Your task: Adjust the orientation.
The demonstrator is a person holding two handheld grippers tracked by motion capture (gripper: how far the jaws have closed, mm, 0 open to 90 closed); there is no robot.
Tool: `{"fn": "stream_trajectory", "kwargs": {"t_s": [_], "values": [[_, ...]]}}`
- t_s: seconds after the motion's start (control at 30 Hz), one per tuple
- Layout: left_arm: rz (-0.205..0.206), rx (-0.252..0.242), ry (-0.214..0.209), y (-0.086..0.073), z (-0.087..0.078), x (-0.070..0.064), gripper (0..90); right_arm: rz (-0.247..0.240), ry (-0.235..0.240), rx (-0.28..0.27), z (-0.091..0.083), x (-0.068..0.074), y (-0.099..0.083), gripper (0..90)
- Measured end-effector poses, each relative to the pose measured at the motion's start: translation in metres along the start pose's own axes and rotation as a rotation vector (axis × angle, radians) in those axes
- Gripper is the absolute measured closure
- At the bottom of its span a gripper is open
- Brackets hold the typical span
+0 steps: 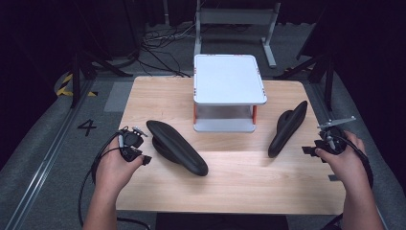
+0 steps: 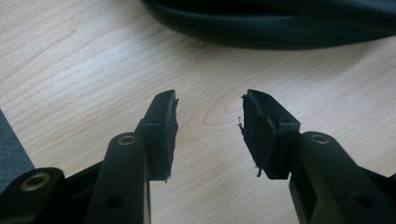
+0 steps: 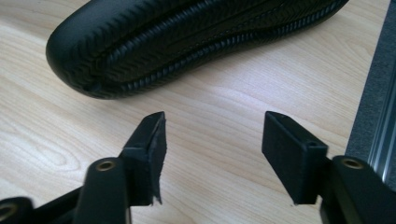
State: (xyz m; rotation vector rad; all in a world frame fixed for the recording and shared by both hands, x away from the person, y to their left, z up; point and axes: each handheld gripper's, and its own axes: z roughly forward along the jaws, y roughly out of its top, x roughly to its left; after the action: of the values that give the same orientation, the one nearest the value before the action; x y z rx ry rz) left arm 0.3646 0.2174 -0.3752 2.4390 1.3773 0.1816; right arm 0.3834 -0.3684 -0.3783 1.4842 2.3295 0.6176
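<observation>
Two black shoes (image 1: pixel 176 146) (image 1: pixel 287 127) flank the bare white rack (image 1: pixel 229 91); both grippers (image 1: pixel 134 146) (image 1: pixel 321 146) gape, holding nothing.

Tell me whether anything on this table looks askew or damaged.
Both black rubber-soled shoes lie tipped on their sides, the left one and the right one with its ridged sole showing. The left tongs' foam pads look frayed at the edges.

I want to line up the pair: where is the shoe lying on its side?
In the high view, the tipped shoe lies on the table's right, between the white rack and the right gripper.
</observation>
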Motion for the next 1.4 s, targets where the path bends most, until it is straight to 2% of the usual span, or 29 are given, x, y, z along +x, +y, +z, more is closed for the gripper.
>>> {"fn": "stream_trajectory", "kwargs": {"t_s": [0.07, 0.1, 0.13, 0.2, 0.33, 0.43, 0.5, 0.57, 0.67, 0.8, 0.87, 1.0, 1.17, 1.4], "values": [[-0.001, 0.002, 0.000, 0.001, 0.001, 0.000, 54.5, -0.001, 0.013, -0.006, 0.000, 0.000, -0.001, 45.1], [0.025, -0.002, 0.004, 0.003, 0.004, 0.000, 54.4, -0.005, 0.021, -0.011, 0.000, 0.001, -0.002, 45.2], [0.034, -0.005, 0.005, 0.004, 0.005, 0.000, 54.7, -0.010, 0.029, -0.021, 0.000, 0.002, -0.002, 45.8], [0.032, -0.007, 0.000, 0.006, 0.005, -0.002, 58.1, -0.004, 0.045, -0.031, 0.000, 0.004, -0.004, 45.9], [0.070, -0.004, -0.034, 0.013, 0.009, -0.007, 60.1, 0.007, 0.046, -0.040, 0.000, 0.006, -0.007, 45.4], [0.086, 0.021, -0.051, 0.016, 0.016, -0.009, 59.0, 0.011, 0.034, -0.043, -0.001, 0.005, -0.009, 45.2], [0.095, 0.048, -0.039, 0.018, 0.021, -0.009, 59.6, 0.014, 0.029, -0.043, -0.001, 0.005, -0.011, 43.8], [0.096, 0.076, -0.035, 0.020, 0.028, -0.012, 63.9, 0.027, 0.026, -0.037, -0.001, 0.005, -0.011, 43.1], [0.114, 0.094, -0.030, 0.024, 0.035, -0.014, 65.0, 0.041, 0.030, -0.033, 0.001, 0.005, -0.012, 41.5], [0.111, 0.127, -0.071, 0.025, 0.048, -0.018, 69.6, 0.035, 0.031, -0.029, 0.004, 0.007, -0.012, 41.4], [0.116, 0.138, -0.063, 0.026, 0.055, -0.018, 70.9, 0.034, 0.038, -0.027, 0.004, 0.009, -0.012, 41.0], [0.110, 0.128, -0.049, 0.029, 0.060, -0.015, 70.9, 0.030, 0.038, -0.027, 0.004, 0.009, -0.014, 40.6], [0.110, 0.088, -0.034, 0.034, 0.055, -0.016, 69.1, 0.042, 0.028, -0.029, 0.003, 0.006, -0.017, 40.0], [0.139, -0.007, -0.001, 0.045, 0.044, -0.025, 66.9, 0.055, 0.018, -0.022, 0.002, 0.005, -0.024, 39.2]]}}
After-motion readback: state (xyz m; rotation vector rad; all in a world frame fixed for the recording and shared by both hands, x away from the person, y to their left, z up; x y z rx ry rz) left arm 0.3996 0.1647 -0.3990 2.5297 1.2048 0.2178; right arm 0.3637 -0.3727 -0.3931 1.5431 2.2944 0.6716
